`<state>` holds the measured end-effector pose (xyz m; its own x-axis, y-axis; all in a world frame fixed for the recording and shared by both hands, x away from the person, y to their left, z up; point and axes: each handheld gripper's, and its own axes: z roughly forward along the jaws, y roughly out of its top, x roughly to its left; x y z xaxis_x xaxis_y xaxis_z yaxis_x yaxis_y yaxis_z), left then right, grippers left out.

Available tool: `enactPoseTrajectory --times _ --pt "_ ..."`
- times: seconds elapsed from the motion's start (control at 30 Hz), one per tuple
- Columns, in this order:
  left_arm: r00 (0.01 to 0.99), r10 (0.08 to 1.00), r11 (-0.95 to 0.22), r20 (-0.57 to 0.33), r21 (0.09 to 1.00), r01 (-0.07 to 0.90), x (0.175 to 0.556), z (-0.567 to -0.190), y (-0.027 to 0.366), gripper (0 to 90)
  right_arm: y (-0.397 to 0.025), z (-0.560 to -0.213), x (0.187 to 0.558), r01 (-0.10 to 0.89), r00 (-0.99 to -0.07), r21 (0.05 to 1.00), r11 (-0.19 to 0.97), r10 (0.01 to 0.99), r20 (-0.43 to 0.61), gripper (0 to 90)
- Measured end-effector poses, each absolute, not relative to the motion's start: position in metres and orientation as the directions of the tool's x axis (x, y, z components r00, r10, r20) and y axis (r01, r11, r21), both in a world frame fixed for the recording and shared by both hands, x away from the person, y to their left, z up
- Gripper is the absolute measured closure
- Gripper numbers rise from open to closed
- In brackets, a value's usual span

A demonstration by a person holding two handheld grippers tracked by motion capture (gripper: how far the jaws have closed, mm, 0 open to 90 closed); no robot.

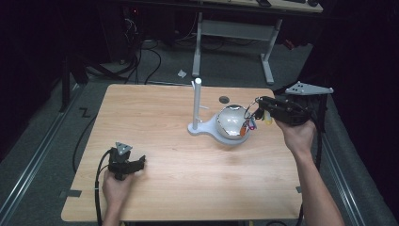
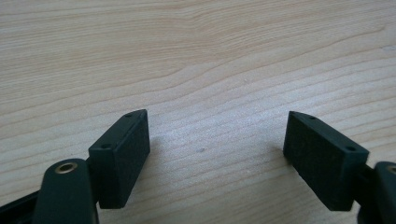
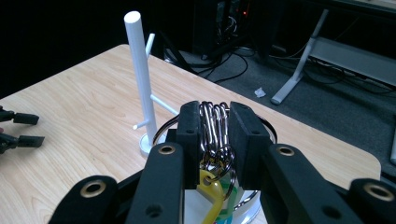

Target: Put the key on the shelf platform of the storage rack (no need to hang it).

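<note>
My right gripper (image 1: 258,107) is shut on a bunch of silver carabiners with coloured tags (image 1: 249,124), which hangs over the right rim of a shiny metal bowl (image 1: 229,123). The right gripper view shows the carabiners (image 3: 214,122) clamped between the jaws of this gripper (image 3: 214,112), with a yellow tag (image 3: 208,189) dangling below. A white stand with an upright post and short side pegs (image 1: 196,106) rises just left of the bowl; its post (image 3: 140,79) stands beyond the jaws. My left gripper (image 1: 140,162) rests open on the table near the front left, holding nothing (image 2: 217,135).
The wooden table (image 1: 155,117) has bare surface between the two grippers. A small dark hole (image 1: 224,99) sits behind the bowl. Beyond the far edge lie cables and a white desk frame (image 1: 235,33) on the grey floor.
</note>
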<state>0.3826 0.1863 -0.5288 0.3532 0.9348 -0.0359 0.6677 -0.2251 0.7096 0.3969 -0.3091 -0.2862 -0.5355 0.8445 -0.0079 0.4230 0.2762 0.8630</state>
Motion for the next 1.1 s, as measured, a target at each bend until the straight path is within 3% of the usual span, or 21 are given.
enactPoseTrajectory --times 1.1 --pt "0.352 0.935 -0.219 -0.044 0.71 0.67 0.383 -0.529 0.187 22.9 -0.286 -0.326 0.456 0.555 -0.519 0.778 0.294 0.854 0.048 75.5"
